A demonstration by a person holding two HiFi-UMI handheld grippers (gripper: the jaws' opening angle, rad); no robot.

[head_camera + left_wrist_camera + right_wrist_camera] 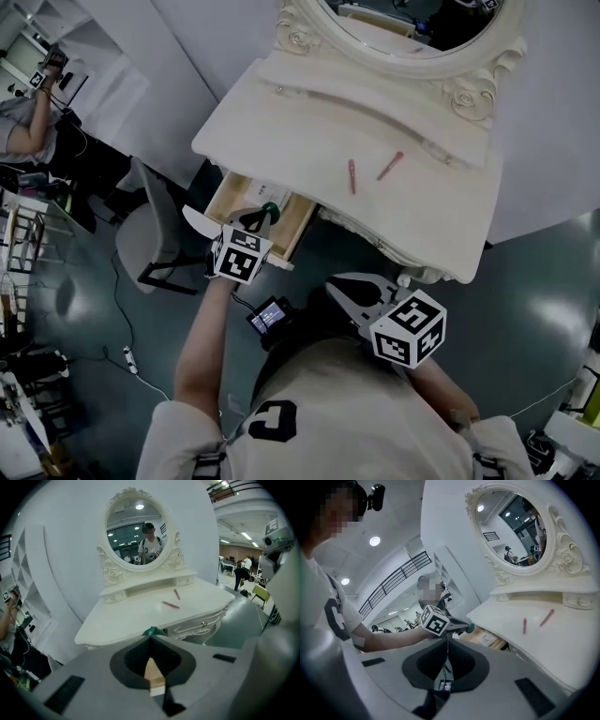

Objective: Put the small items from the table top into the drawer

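Two slim pink sticks (pixel 352 175) (pixel 390 166) lie on the white dressing table (pixel 441 216); they also show in the left gripper view (pixel 170 604) (pixel 176 594) and the right gripper view (pixel 524 625) (pixel 547 617). The wooden drawer (pixel 298 228) stands pulled out at the table's left end. My left gripper (pixel 265 214) hangs over it, shut on a small green item (pixel 270 210) (pixel 151 631) that pokes out at the jaw tips. My right gripper (pixel 339 284) (pixel 447 638) is in front of the table, below the top, shut and holding nothing.
An oval mirror (pixel 137 536) rises at the table's back. A grey chair (pixel 150 225) stands left of the drawer. A small screen device (pixel 270 316) hangs at my waist. Cables run across the floor (pixel 112 309), and another person (pixel 28 112) sits far left.
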